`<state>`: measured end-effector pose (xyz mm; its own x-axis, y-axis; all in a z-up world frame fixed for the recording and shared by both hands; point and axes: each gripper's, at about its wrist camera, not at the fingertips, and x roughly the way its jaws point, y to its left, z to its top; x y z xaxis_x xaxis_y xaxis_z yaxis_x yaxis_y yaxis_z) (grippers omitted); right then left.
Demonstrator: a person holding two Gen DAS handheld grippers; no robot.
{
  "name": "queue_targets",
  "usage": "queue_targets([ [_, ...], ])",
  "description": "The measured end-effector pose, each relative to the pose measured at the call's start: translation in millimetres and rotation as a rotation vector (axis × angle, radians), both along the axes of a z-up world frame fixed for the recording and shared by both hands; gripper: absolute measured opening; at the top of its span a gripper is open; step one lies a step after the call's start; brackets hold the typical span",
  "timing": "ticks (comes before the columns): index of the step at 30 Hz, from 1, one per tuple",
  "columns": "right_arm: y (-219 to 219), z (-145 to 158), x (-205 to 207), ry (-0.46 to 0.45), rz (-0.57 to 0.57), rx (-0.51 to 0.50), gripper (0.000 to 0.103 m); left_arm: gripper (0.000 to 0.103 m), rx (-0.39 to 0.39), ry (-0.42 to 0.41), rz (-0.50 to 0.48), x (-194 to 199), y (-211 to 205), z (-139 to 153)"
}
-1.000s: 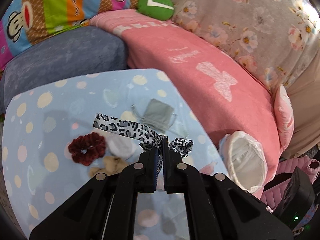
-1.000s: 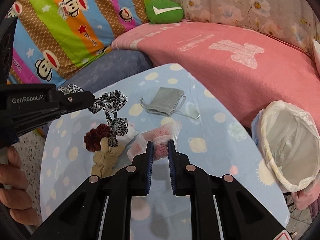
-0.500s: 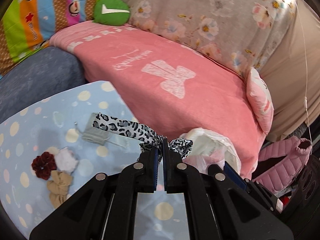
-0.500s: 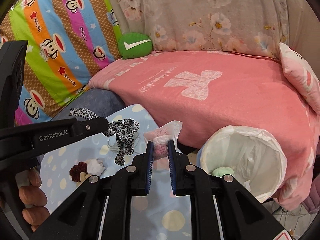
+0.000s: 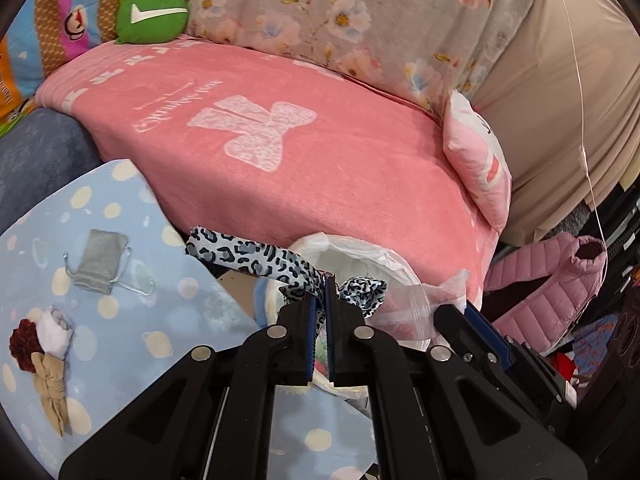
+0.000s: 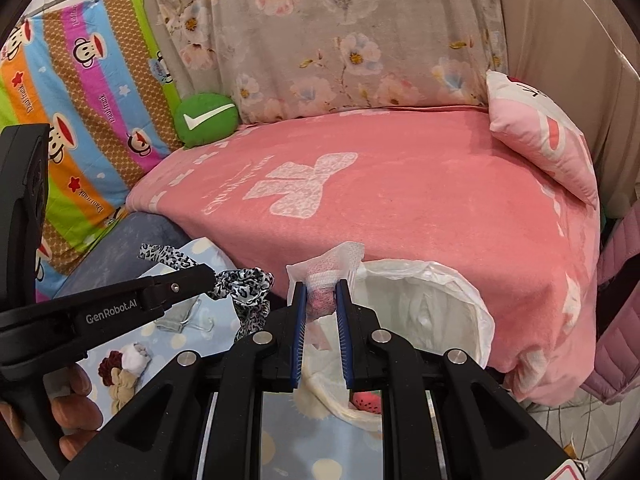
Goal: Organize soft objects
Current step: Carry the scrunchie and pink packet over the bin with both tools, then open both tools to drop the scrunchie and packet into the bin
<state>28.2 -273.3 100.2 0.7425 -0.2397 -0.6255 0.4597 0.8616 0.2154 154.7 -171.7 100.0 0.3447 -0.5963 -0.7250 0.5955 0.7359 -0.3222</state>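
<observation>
Leopard-print band (image 5: 256, 254) slants up-left, clamped in left tool (image 5: 325, 280); right tool (image 6: 320, 286) pinches pink bagged item (image 6: 322, 300).

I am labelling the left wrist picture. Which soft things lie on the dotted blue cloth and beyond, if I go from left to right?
Dark red scrunchie → grey pouch → leopard-print strip held in the left hand-held gripper → white bag-lined bin → pink cushion → pink padded jacket.
</observation>
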Motion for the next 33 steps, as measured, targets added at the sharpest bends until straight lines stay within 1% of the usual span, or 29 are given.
queue_targets([
  [10, -35.8, -11.0, -17.9, 0.011, -0.068, 0.015, 0.014, 0.004, 0.029, 0.017, -0.067, -8.4, -45.2, -17.1],
  [15, -46.7, -15.4, -17.7, 0.019, -0.085, 0.023, 0.014, 0.005, 0.062, 0.007, -0.075, -10.3, -60.2, -23.7],
  [16, -48.4, -16.2, -17.4, 0.02, -0.087, 0.025, 0.014, 0.007, 0.069, 0.006, -0.077, -10.0, -62.0, -24.8],
  [17, -49.5, -17.2, -17.2, 0.022, -0.088, 0.026, 0.014, 0.015, 0.075, 0.006, -0.075, -9.6, -62.9, -26.0],
  [18, -50.0, -17.8, -17.0, 0.023, -0.088, 0.026, 0.014, 0.026, 0.079, 0.006, -0.069, -8.9, -63.4, -26.8],
  [20, -51.4, -18.8, -16.5, 0.024, -0.088, 0.027, 0.014, 0.035, 0.075, -0.005, -0.057, -7.7, -62.0, -26.5],
  [26, -51.9, -21.6, -13.5, 0.032, -0.085, 0.029, 0.016, 0.042, 0.078, -0.032, -0.043, -7.1, -59.5, -22.0],
  [28, -51.2, -22.0, -11.7, 0.035, -0.081, 0.03, 0.019, 0.043, 0.082, -0.042, -0.037, -6.8, -57.2, -20.3],
  [30, -49.8, -21.9, -10.6, 0.032, -0.084, 0.028, 0.02, 0.044, 0.084, -0.046, -0.031, -5.8, -53.9, -19.9],
  [32, -48.1, -20.9, -8.5, 0.031, -0.08, 0.024, 0.03, 0.044, 0.082, -0.048, -0.022, -3.7, -49.4, -19.7],
  [33, -46.6, -20.2, -7.6, 0.03, -0.081, 0.018, 0.031, 0.044, 0.082, -0.047, -0.017, -2.4, -47.5, -19.5],
])
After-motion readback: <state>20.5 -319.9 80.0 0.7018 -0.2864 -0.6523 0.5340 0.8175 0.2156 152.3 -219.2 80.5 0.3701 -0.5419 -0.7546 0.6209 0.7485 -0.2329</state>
